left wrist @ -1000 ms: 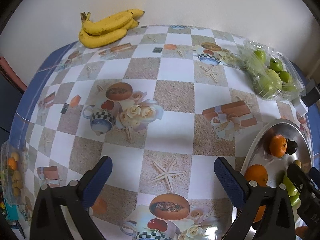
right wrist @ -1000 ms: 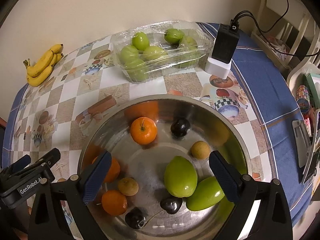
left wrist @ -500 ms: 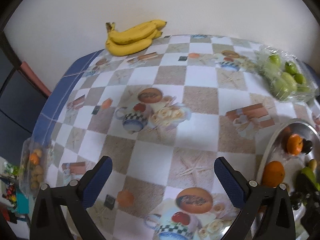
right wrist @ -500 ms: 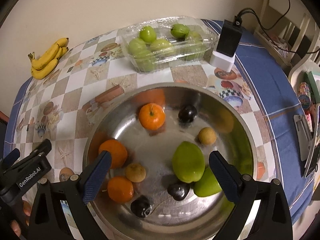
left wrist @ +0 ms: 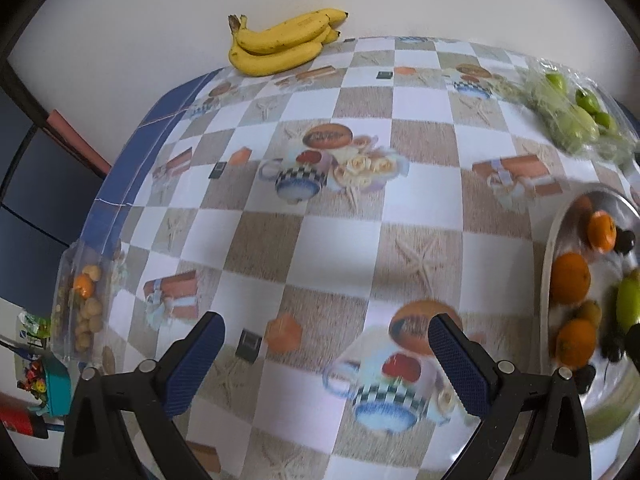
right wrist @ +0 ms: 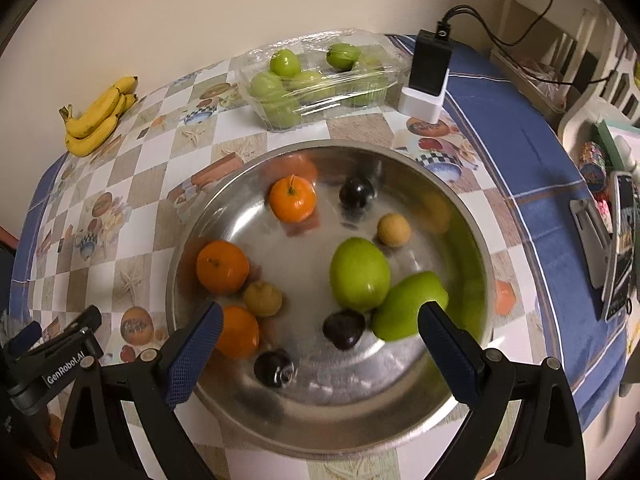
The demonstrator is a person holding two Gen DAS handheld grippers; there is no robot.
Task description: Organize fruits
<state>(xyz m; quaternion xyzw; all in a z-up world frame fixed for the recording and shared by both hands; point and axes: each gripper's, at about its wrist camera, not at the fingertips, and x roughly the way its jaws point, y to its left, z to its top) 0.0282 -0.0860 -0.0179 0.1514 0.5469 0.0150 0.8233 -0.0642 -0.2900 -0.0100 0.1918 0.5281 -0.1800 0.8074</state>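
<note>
A steel bowl (right wrist: 460, 384) holds oranges (right wrist: 222, 267), two green fruits (right wrist: 359, 273), dark plums (right wrist: 344, 329) and small tan fruits (right wrist: 394, 230). My right gripper (right wrist: 320, 324) is open and empty above the bowl's near side. A banana bunch (left wrist: 280, 42) lies at the table's far edge, also in the right wrist view (right wrist: 96, 116). A wrapped tray of green fruit (right wrist: 316, 80) stands beyond the bowl. My left gripper (left wrist: 326, 340) is open and empty above the tablecloth, left of the bowl (left wrist: 546, 280).
A black charger on a white block (right wrist: 426, 76) stands right of the green fruit tray. A clear pack of small fruits (left wrist: 82, 300) sits at the table's left edge. A phone and clutter (right wrist: 618, 248) lie on the blue cloth at right.
Both grippers have pulled back and risen a little. The left view has swung left, so the bananas sit nearer its centre. The bowl sits farther from the right gripper.
</note>
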